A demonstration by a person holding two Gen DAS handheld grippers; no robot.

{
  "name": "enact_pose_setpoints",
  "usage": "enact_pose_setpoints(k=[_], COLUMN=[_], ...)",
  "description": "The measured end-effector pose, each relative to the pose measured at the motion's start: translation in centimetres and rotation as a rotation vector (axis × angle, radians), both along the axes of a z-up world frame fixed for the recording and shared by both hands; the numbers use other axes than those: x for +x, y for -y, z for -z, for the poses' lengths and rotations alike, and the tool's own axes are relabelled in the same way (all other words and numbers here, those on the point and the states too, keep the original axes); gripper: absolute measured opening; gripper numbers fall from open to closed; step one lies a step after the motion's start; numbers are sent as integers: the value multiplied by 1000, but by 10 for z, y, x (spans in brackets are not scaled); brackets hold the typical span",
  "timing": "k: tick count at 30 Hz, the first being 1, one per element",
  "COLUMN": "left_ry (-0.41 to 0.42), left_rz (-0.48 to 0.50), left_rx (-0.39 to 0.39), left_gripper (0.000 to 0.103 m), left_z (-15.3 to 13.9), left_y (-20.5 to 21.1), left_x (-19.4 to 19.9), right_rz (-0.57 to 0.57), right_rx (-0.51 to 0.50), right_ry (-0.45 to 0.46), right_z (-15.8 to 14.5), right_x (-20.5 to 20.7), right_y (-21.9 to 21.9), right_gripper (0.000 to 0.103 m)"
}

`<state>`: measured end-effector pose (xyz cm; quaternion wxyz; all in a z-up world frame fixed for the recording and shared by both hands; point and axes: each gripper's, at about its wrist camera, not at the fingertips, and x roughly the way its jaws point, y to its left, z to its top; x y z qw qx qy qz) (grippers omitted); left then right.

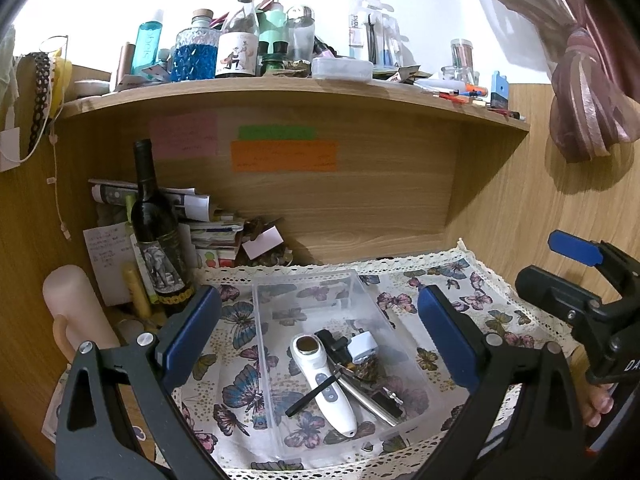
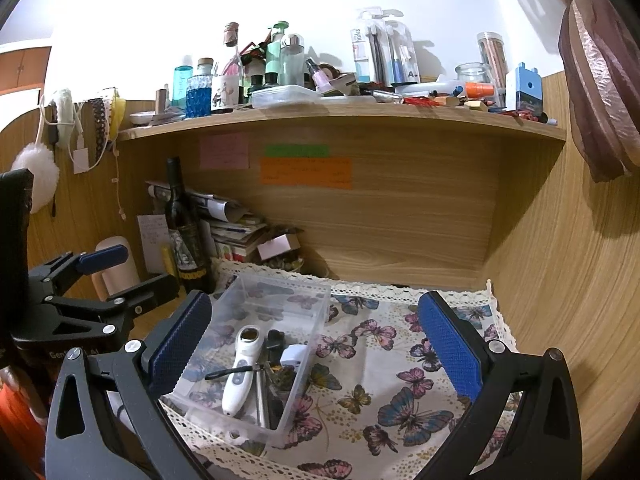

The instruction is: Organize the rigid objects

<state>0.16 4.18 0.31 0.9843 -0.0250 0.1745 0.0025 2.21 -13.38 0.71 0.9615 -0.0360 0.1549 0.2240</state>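
Both tools hover wide open and empty over the butterfly cloth on the table.

The left tool (image 1: 320,328) frames the clear plastic box (image 1: 280,304) straight ahead between its spread fingers; inside lie a white handheld device (image 1: 326,384), a white charger (image 1: 362,348) and metal pieces. From the right tool (image 2: 316,340), the box sits ahead toward its left finger, with bare cloth (image 2: 400,360) between the fingers.

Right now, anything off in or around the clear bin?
Nothing spilled or broken. The clear bin sits skewed on the butterfly cloth, and its contents are piled loosely, a thin black stick lying across the white handheld device.
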Motion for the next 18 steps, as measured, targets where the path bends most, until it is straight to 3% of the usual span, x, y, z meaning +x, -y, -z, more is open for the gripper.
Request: enact_pose_setpoints(k=[18], left_ry=[-14], left_rz=[23], left_rx=[-32], left_gripper=[100], left_z=[1], left_y=[-5], left_x=[1], right_rz=[-14], right_rx=[-14], right_ry=[-16], right_z=[3], right_x=[4], right_y=[-4], right_gripper=[103])
